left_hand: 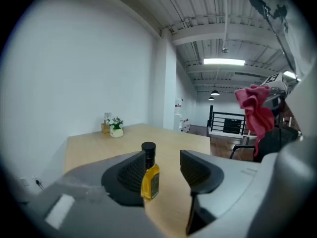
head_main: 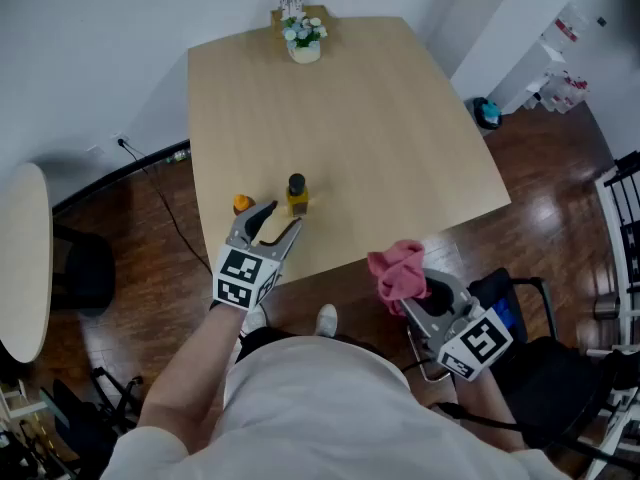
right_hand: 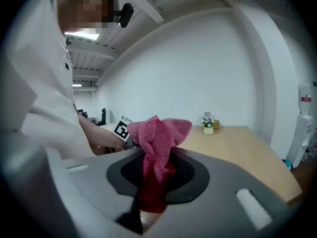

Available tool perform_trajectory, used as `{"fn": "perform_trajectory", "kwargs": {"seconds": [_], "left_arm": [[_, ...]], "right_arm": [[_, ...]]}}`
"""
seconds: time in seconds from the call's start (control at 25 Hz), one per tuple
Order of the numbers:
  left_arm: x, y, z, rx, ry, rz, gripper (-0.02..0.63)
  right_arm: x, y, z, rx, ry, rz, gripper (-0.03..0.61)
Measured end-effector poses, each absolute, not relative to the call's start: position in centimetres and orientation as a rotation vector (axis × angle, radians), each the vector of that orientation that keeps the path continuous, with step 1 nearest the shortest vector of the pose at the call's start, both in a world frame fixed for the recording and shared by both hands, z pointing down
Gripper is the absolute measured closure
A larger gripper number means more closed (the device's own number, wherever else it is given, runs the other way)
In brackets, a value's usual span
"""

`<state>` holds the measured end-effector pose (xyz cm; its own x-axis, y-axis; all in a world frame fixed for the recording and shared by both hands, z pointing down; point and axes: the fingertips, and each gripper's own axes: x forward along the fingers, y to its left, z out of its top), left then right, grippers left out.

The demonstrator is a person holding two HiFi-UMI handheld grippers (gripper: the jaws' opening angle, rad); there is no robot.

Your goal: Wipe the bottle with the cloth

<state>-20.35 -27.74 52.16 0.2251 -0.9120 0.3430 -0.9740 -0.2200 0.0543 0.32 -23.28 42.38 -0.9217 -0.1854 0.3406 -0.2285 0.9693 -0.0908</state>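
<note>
A small bottle (head_main: 297, 194) of yellow liquid with a black cap stands upright near the table's front edge. My left gripper (head_main: 277, 220) sits just in front of it, open. In the left gripper view the bottle (left_hand: 150, 177) stands just beyond the jaws, close to the left one, untouched by either pad. My right gripper (head_main: 415, 293) hovers off the table's front right, shut on a bunched pink cloth (head_main: 398, 271). In the right gripper view the cloth (right_hand: 159, 145) sticks up from between the closed jaws.
A small orange object (head_main: 242, 204) lies left of the bottle. A white pot of flowers (head_main: 303, 38) stands at the table's far edge (head_main: 300, 23). A black chair (head_main: 525, 308) is by my right side, and a round table (head_main: 22, 258) at left.
</note>
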Motion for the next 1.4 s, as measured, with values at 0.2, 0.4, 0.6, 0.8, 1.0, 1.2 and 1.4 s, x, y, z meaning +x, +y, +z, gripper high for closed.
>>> {"fn": "perform_trajectory", "kwargs": {"seconds": [0.2,0.4,0.6,0.8,1.0,1.2,1.4], "left_arm": [[-22.2,-31.8,55.0,2.198,-1.788,0.407,0.368],[-22.7,-34.3,57.8,2.168,-1.755,0.457,0.362],[-22.3,-35.4,58.2,2.207,-1.729,0.448,0.457],[-21.9,-35.2,57.6,2.212,-1.715,0.445,0.465],[-21.3,-34.8,54.1,2.285,-1.734,0.409,0.466],[-19.8,-33.9,50.8,2.336,-1.701,0.411,0.466],[-18.3,-32.8,48.8,2.383,-1.688,0.452,0.466]], "right_arm": [[0.0,-23.7,42.5,0.403,-2.781,0.212,0.491],[-0.1,-23.5,42.5,0.484,-2.755,0.223,0.491],[0.4,-24.2,42.8,0.573,-2.725,0.25,0.491],[-0.2,-24.9,42.8,0.564,-2.734,0.23,0.491],[-4.4,-27.1,40.5,0.467,-2.812,0.175,0.491],[-11.3,-28.0,37.8,0.227,-2.854,0.022,0.491],[-17.1,-27.2,37.8,-0.003,-2.789,-0.094,0.491]]}}
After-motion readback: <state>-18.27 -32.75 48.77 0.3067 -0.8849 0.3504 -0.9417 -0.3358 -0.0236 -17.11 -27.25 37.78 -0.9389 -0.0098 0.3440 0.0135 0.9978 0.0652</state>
